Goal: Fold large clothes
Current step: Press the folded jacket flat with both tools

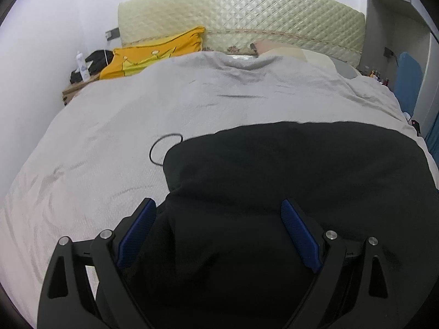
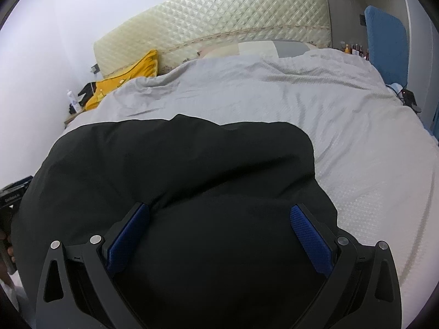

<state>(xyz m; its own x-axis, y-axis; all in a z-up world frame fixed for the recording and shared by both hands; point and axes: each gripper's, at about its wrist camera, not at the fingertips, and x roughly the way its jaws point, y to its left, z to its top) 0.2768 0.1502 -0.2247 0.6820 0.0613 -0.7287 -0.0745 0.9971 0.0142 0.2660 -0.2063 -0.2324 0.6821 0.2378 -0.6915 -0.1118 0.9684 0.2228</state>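
Black garment (image 1: 288, 178) on grey bedspread (image 1: 123, 115) | left wrist: left gripper (image 1: 216, 205) spread wide over its near-left edge, gripping nothing; thin black loop (image 1: 164, 148) beside | right wrist: right gripper (image 2: 221, 211) wide apart above its near-right part, empty.

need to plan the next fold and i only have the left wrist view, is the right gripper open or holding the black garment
Observer: The right gripper is open, pads wide apart over the black garment, pinching nothing.
Operator: is there bed free to its right
Observer: Yes, bare grey bedsheet runs from the garment's right edge to the bed's side.
Operator: can you see my left gripper from there
Observer: Only a sliver: the left gripper body shows at that view's left border, beside the garment.
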